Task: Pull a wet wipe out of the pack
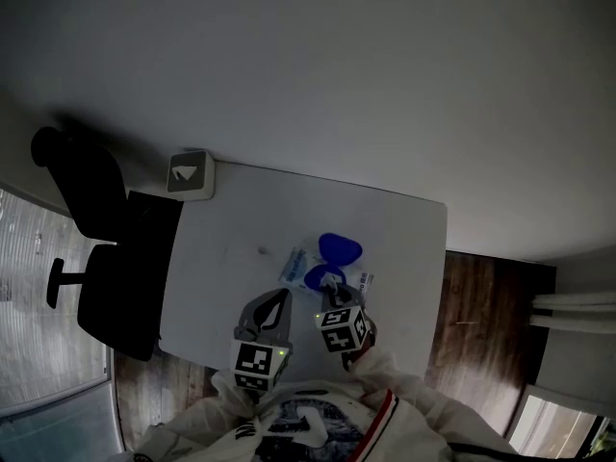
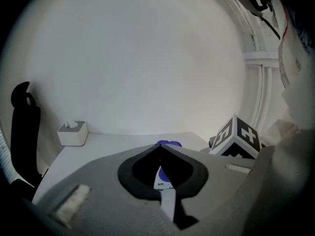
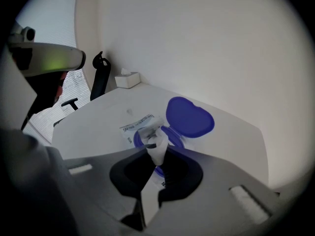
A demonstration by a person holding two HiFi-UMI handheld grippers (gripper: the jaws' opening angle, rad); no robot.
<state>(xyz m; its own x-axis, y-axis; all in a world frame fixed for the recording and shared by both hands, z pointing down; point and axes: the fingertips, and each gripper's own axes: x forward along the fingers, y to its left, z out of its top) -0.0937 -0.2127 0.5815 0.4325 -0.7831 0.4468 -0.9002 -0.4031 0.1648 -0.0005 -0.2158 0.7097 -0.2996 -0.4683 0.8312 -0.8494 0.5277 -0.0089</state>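
Observation:
The wet wipe pack [image 1: 298, 263] lies flat on the white table [image 1: 231, 248], its blue heart-shaped lid [image 1: 339, 249] flipped open. My right gripper [image 1: 332, 282] points steeply down at the pack's opening. In the right gripper view its tips [image 3: 156, 152] are shut on a white tuft of wet wipe [image 3: 158, 142] that stands up out of the blue opening, with the lid [image 3: 189, 117] behind it. My left gripper [image 1: 281, 295] hovers just left of the pack, its jaws shut with nothing between them [image 2: 158, 147]. The pack [image 2: 162, 177] shows through the hollow of the left jaws.
A white tissue box [image 1: 190, 174] sits at the table's far left corner. A black office chair [image 1: 96, 229] stands by the left edge. Wooden floor [image 1: 481, 316] lies to the right. The right gripper's marker cube [image 2: 238, 136] is close beside the left gripper.

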